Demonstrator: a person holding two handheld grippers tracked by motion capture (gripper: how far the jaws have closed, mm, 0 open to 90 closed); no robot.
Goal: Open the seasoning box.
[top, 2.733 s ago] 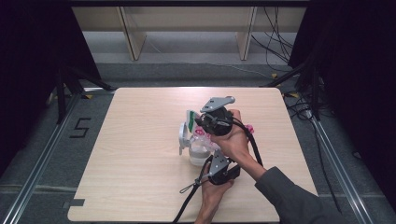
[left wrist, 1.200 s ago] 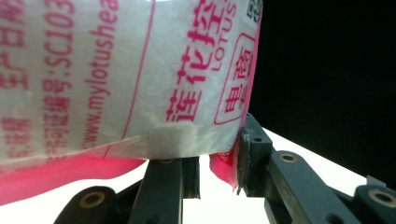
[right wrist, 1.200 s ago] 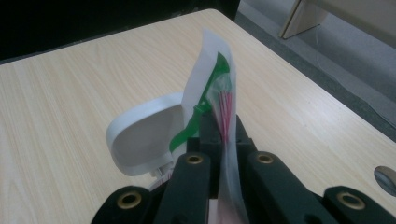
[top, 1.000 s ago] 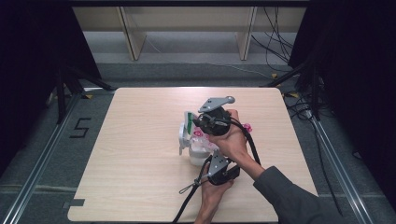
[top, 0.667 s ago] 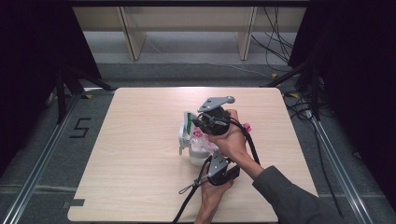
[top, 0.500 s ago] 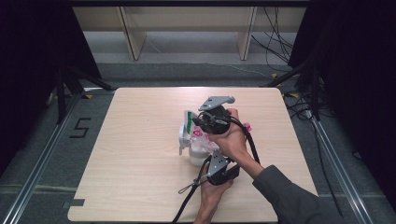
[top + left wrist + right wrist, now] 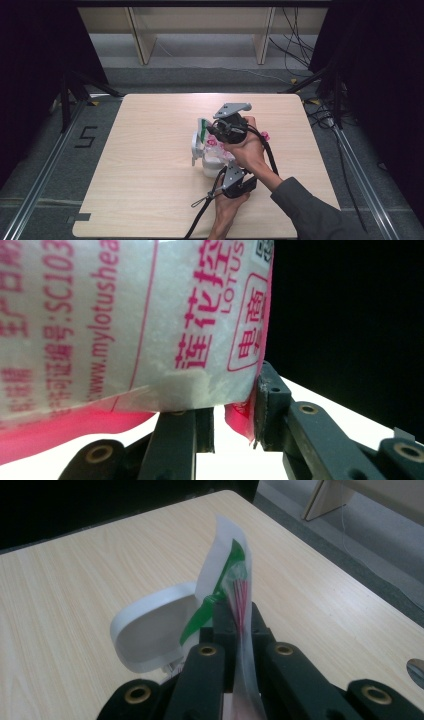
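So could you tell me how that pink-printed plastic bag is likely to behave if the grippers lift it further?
The bag looks full of white powder, so probably heavy for its size and saggy. Its thin top edge, pinched flat by the right gripper, seems floppy and may slip. The left gripper holds only a bottom corner, which could tear.

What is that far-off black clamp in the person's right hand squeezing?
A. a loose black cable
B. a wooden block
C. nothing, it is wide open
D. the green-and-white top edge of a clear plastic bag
D: in the right gripper view the right gripper has its black jaws closed on the bag's thin green-and-white top edge, which stands up above the light wooden table.
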